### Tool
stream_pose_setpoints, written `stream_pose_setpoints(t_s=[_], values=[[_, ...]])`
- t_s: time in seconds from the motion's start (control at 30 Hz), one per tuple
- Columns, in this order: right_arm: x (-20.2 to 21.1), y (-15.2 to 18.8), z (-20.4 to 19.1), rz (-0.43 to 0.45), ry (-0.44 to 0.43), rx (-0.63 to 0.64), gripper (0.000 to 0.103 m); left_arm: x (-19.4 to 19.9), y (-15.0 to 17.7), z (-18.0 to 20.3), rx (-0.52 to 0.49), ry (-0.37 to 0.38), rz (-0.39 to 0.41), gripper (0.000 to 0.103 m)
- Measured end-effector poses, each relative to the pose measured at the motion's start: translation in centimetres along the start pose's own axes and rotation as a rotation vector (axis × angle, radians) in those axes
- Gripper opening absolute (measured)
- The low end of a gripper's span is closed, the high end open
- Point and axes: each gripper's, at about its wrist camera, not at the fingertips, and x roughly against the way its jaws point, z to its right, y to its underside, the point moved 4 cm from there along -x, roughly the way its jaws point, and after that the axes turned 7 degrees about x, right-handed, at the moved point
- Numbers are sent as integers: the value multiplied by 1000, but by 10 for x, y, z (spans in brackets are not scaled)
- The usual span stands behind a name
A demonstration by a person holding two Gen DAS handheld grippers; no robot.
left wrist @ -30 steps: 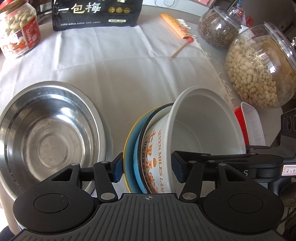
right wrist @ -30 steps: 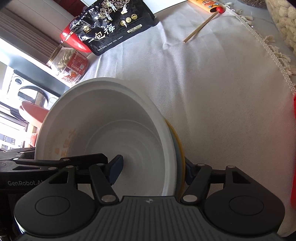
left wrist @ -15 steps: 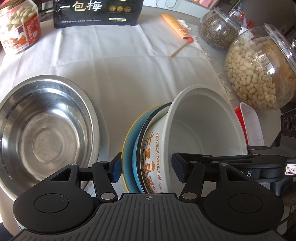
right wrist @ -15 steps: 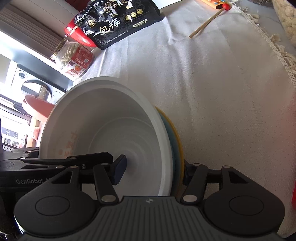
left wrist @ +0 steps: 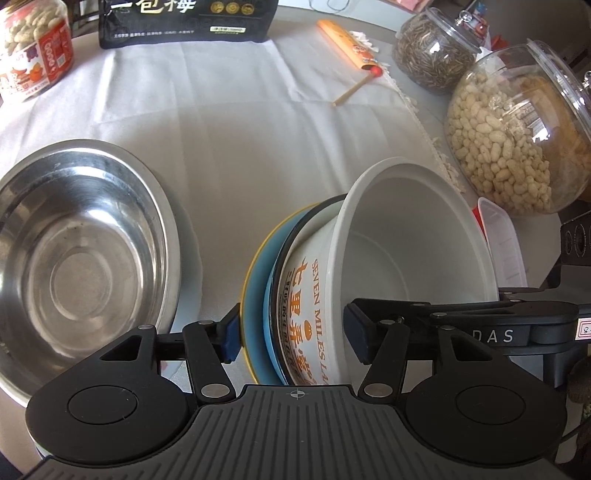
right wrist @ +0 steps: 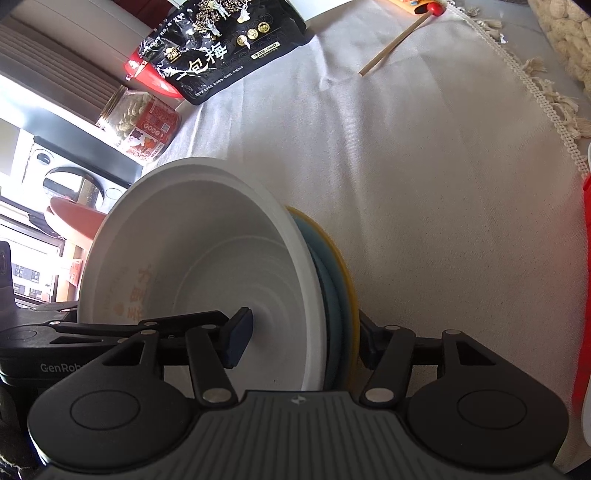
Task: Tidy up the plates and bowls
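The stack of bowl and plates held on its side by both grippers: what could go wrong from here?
1. The white bowl lies loose inside the blue and yellow plates, tilted on edge; if either the left gripper or the right gripper eases, it may slide out.
2. Swinging left, the stack could knock the steel bowl.
3. To the right, the peanut jar stands close.

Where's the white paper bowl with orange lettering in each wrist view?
Left wrist: white paper bowl with orange lettering, lower centre-right, tipped on edge.
Right wrist: same bowl, lower left, its inside facing the camera.
Shared landmark: black snack bag with gold medals, on the far cloth.
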Motion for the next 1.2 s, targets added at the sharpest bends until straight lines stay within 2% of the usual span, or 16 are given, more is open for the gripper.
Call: stream_pose_setpoints(t_s=[0.23, 0.37, 0.67, 0.83, 1.0, 1.13, 1.2], values=[[9, 6, -3, 15, 7, 39, 58, 2, 10, -1, 42, 26, 0, 60], [8, 9, 1, -12, 23, 29, 55, -1, 9, 3, 54, 3, 13, 60], [8, 10, 3, -12, 23, -3, 55, -1, 9, 1, 37, 20, 2, 59], [9, 9, 2, -16, 48, 10, 57, 1, 9, -2, 36, 56, -2, 61], [7, 10, -1, -24, 88, 27, 68, 3, 9, -10, 63, 124, -14, 62], [5, 10, -2, -38, 67, 4, 67, 3, 9, -11, 62, 135, -10, 62], [5, 10, -1, -35, 58, -4, 63, 3, 9, -9, 55, 120, -8, 62]])
